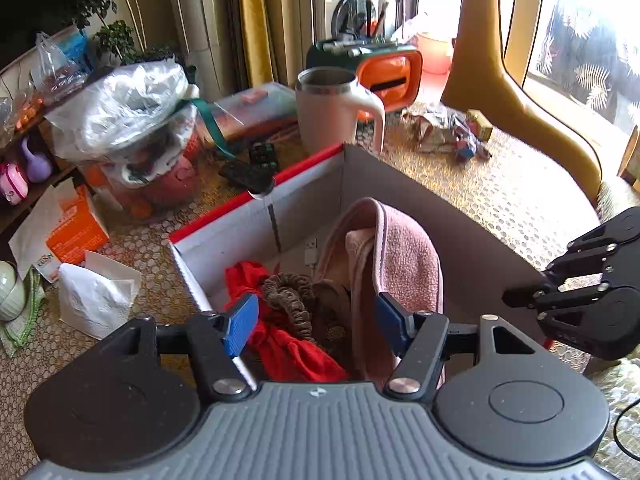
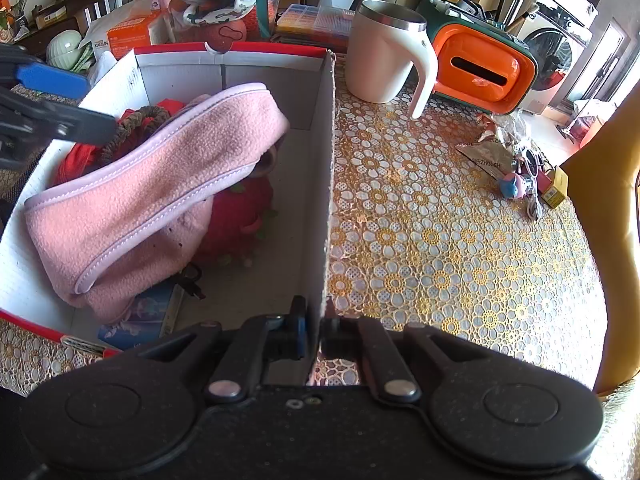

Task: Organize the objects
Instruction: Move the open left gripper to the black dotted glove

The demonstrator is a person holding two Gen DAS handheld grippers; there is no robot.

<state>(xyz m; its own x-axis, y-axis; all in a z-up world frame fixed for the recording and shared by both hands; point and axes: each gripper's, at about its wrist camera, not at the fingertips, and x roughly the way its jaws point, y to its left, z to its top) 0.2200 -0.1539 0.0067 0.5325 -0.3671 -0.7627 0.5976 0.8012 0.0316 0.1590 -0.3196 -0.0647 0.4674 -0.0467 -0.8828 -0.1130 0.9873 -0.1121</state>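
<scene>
Pink towel (image 2: 160,184) hides red plush (image 2: 240,220) (mostly); blue box (image 2: 148,312) half-covered.

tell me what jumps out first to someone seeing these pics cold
A pink fleece towel draped over the pile inside the open cardboard box grabs the eye first, with a red cloth and a brown scrunchie beside it. The right hand-held gripper pinches the box's wall, while the left hand-held gripper hangs open over the contents. Behind the box stand a cream mug and an orange case.
</scene>
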